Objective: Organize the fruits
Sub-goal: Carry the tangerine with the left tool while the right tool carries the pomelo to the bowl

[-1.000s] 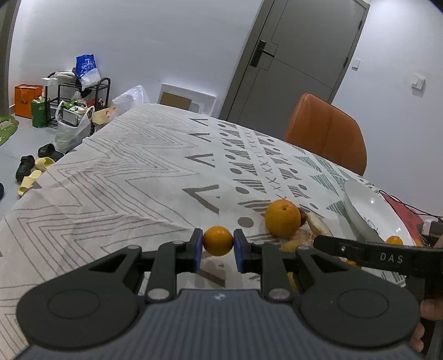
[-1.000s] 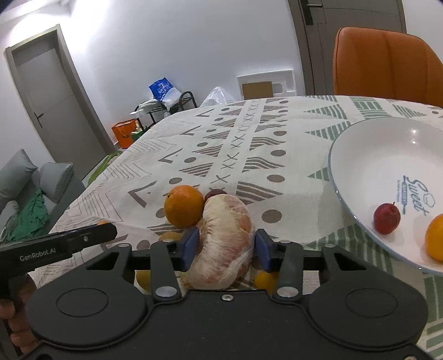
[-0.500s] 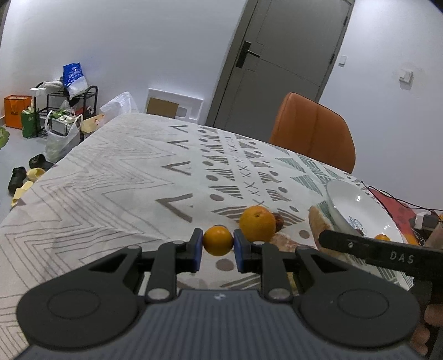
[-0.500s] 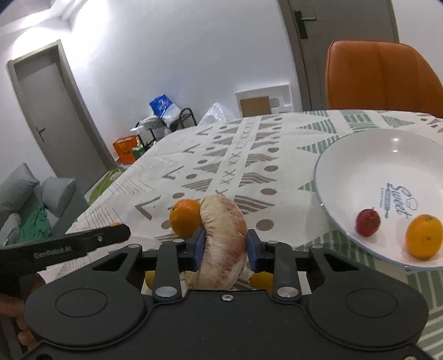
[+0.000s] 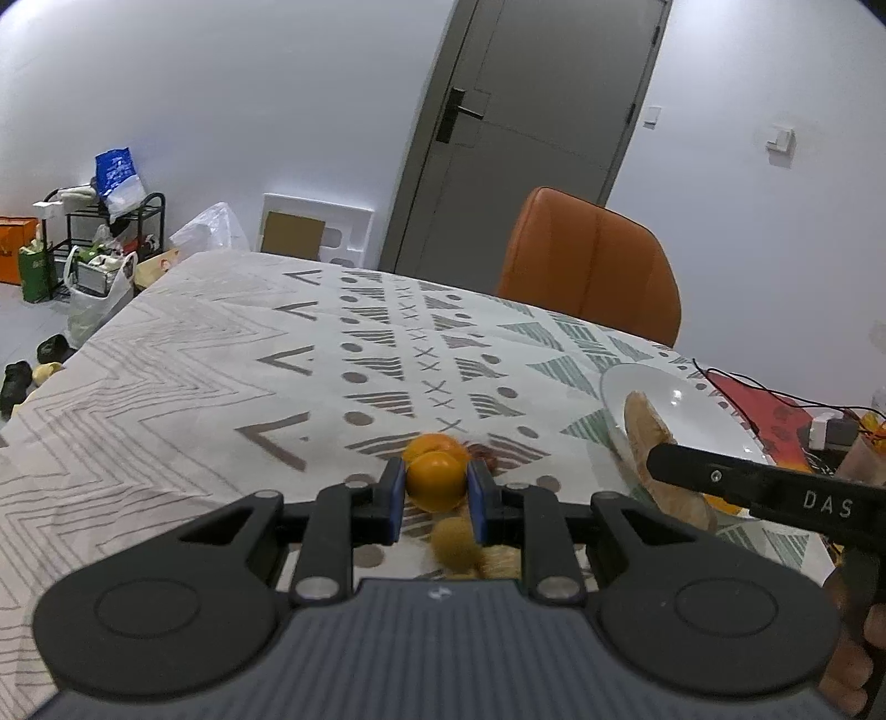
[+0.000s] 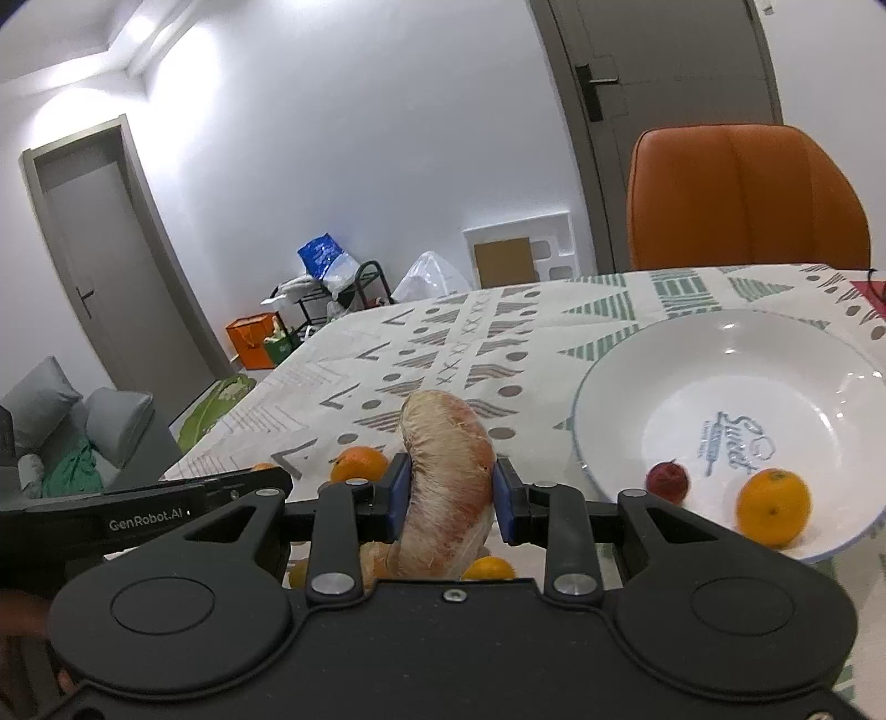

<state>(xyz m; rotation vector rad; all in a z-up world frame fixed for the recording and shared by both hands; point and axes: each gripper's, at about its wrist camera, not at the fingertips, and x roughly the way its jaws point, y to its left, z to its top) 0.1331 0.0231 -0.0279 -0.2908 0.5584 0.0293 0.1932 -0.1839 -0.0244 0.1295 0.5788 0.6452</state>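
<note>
Left tool [image 5: 432,501] pinches a small orange [image 5: 434,479]; right tool [image 6: 449,501], jaws just tightened, clamps a pomelo wedge [image 6: 448,487] above the bench [image 6: 498,332]. Bowl [image 6: 637,387] nearby holds one orange [image 6: 773,514], one red fruit [image 6: 668,482].

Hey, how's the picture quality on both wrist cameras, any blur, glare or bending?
Left wrist: fisheye bows the door; the yellow fruit under the jaws is smeared. Right wrist: ceiling light blows out, glare spots on the white bowl, peeled pomelo segment sharp.
</note>
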